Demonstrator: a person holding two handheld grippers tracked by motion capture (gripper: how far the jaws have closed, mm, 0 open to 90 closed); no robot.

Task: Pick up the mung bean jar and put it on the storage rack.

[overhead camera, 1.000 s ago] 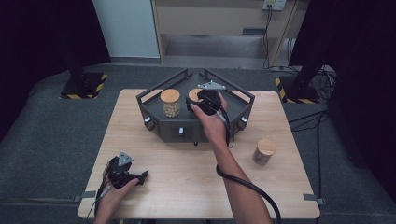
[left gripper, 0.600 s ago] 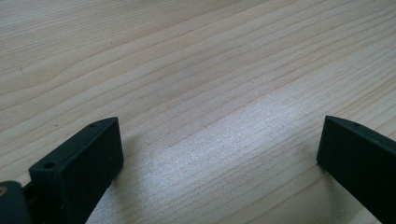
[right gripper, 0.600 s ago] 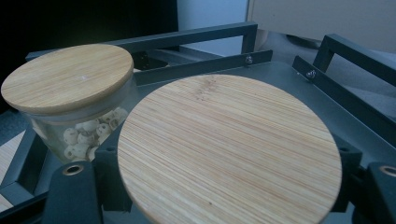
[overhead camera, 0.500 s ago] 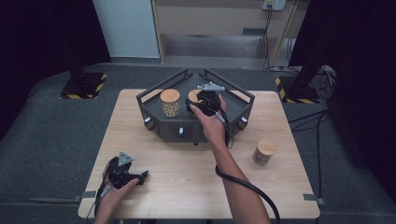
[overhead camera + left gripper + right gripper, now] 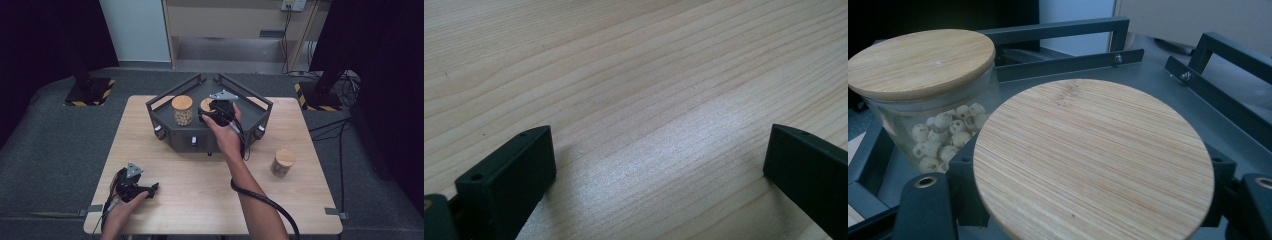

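Jar point(image 5: 1093, 160), glass, with round bamboo lid, held between the jaws of the right gripper point(image 5: 215, 111); the jaws are clamped on it below the lid. Position: inside the dark tray point(image 5: 250, 117), toward its middle, as seen in the high view. Contents hidden beneath the lid.

Second jar point(image 5: 182, 110), same pattern, bamboo lid, filled with pale round beads; stands upright in the tray's left part, just beside the held jar. In the right gripper view its glass wall lies close to the held lid; whether they touch cannot be told.

Third jar point(image 5: 283, 162), bamboo lid, brownish contents; stands alone on the table point(image 5: 200, 200) near its right edge, well apart from the tray.

Tray: dark grey metal, angular outline, raised rail frame along its rear sides, small pale knobs on the front face. Set at the far middle of the table.

Left gripper point(image 5: 134, 184): rests low near the table's front left corner, held in the person's left hand, grey three-cornered plate on top. Jaws spread wide, nothing between them but bare wood in the left gripper view.

Table: light wood, straight grain, rectangular. Cable trails from the right gripper along the forearm to the front edge.

Room: grey carpeted floor; black curtains at both sides; two stand bases with yellow-black hazard striping beyond the far corners; pale wall panel and cabinet at the rear.
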